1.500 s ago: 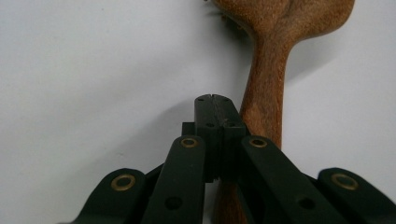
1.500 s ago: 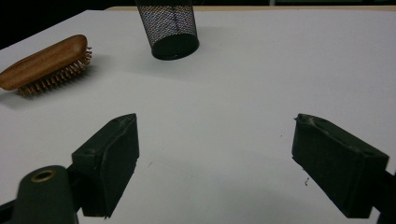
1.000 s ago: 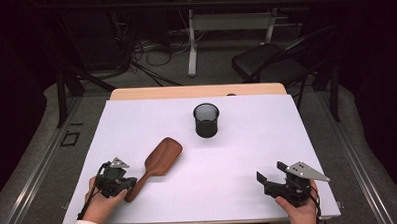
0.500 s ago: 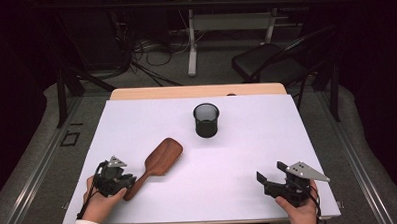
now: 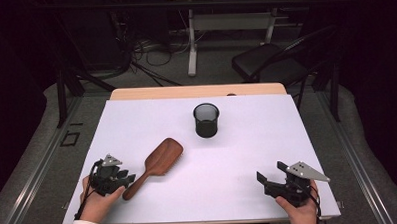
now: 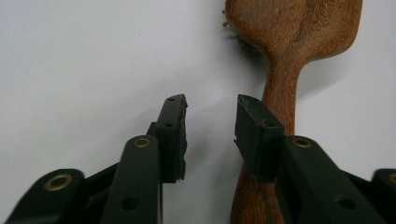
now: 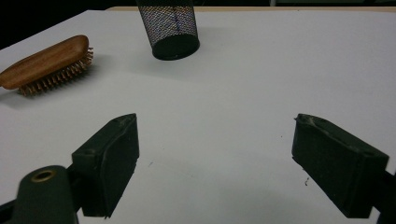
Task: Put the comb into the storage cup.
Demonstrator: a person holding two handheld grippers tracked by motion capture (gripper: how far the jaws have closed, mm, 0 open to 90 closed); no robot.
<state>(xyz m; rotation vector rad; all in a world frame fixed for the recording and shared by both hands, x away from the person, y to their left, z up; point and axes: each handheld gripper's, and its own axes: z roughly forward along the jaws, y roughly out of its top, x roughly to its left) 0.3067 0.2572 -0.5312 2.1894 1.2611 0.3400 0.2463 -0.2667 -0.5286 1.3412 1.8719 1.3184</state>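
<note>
Jaws of left gripper (image 6: 211,116) had just been opening, stood partly apart, nothing between pads; wooden hairbrush (image 6: 289,51) handle lay under right-hand jaw, off centre. Shift sideways until handle sat midway, then close. Right gripper (image 7: 215,163) gaped wide, empty; mesh cup (image 7: 170,28) well ahead.

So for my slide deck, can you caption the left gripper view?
Left gripper with jaws just opening over the white table, the wooden hairbrush handle lying under its right jaw.
</note>
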